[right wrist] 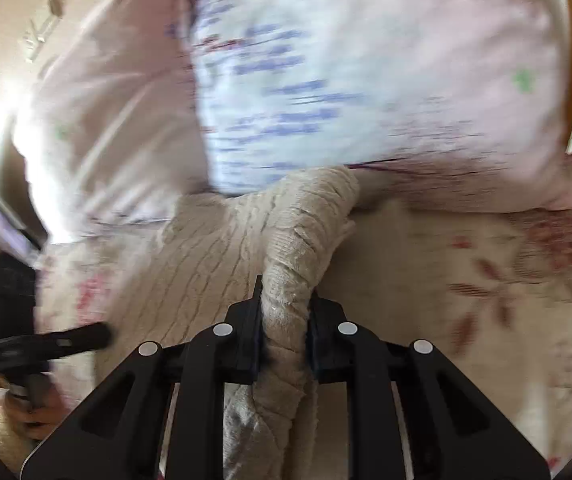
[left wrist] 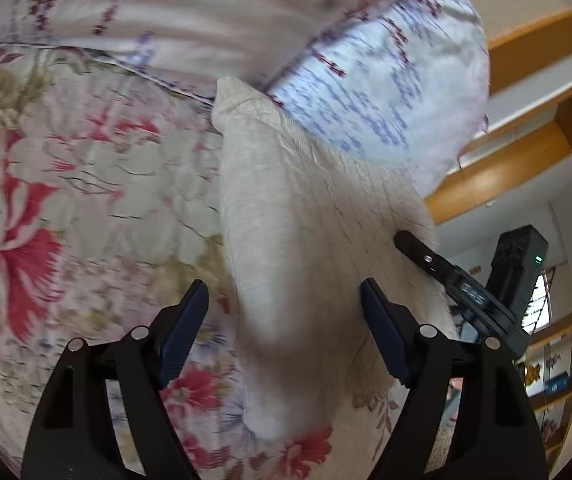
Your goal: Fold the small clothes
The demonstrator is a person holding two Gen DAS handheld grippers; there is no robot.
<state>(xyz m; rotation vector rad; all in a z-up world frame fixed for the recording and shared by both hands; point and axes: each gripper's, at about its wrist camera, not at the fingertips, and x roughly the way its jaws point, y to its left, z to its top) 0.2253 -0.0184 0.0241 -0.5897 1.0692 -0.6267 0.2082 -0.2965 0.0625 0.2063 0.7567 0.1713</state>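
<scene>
A beige ribbed knit garment (left wrist: pixel 286 200) lies on a floral bedspread (left wrist: pixel 85 184), one end reaching toward the pillows. My left gripper (left wrist: pixel 286 308) is open. The garment passes between its blue-padded fingers and lies close against the right one. In the right wrist view my right gripper (right wrist: pixel 286 308) is shut on a bunched, twisted fold of the same garment (right wrist: pixel 221 248), which hangs lifted off the bed. The right gripper's black finger (left wrist: pixel 426 258) rests at the garment's right edge in the left wrist view. The left gripper's finger (right wrist: pixel 69 336) shows at the far left of the right wrist view.
Two pillows, one pale pink (left wrist: pixel 189 20) and one white with blue print (left wrist: pixel 382 92), lie at the head of the bed, just beyond the garment. Wooden shelving (left wrist: pixel 526 160) stands to the right. The person's hand (right wrist: pixel 41 412) holds the left gripper's handle.
</scene>
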